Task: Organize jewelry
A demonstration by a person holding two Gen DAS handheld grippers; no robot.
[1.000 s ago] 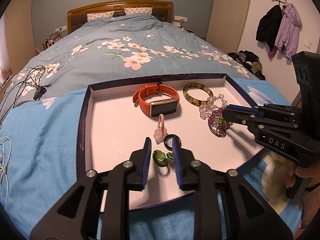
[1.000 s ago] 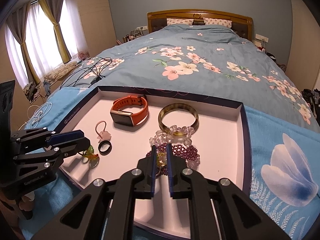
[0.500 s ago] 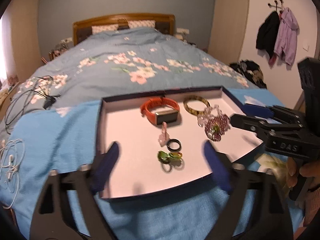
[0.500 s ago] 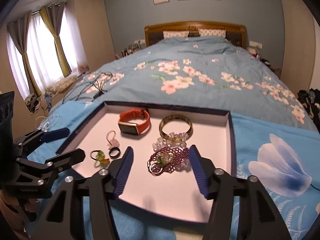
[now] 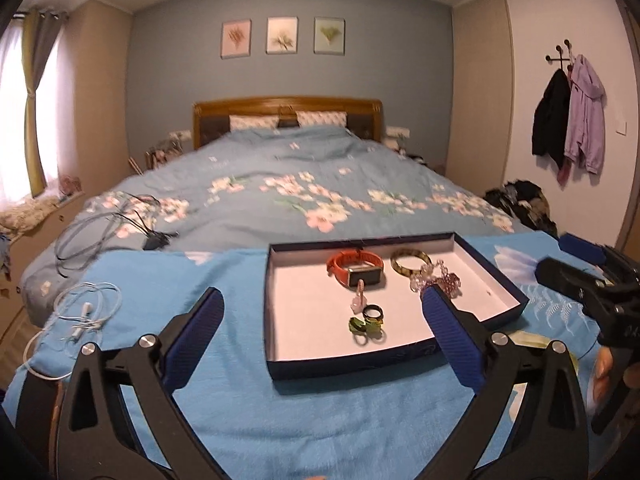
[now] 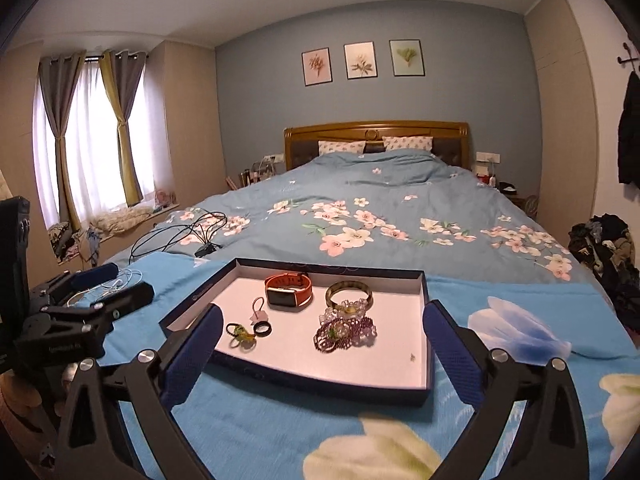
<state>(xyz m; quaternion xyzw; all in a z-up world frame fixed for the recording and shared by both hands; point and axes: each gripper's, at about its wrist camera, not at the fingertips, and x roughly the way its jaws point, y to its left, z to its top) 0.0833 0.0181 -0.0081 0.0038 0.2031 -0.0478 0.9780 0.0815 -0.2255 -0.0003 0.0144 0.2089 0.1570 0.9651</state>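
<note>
Gleaming orange watch (image 6: 289,291) sits beside mottled bangle (image 6: 349,293).

No text, label or number can be read anywhere.

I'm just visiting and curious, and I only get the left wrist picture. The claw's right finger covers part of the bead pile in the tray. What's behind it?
Observer: The right wrist view shows the whole pile. A purple bead bracelet lies on the tray floor, and a clear bead bracelet lies between it and the bangle.
Visitor: Is the other claw holding something? I only see its edge.
Observer: No. The right claw grips nothing. Its jaws are opening and stand wide apart.
Visitor: And my own claw, from outside?
Observer: The left claw sits off the tray's left side, over the blue blanket. It is also opening and empty.
</note>
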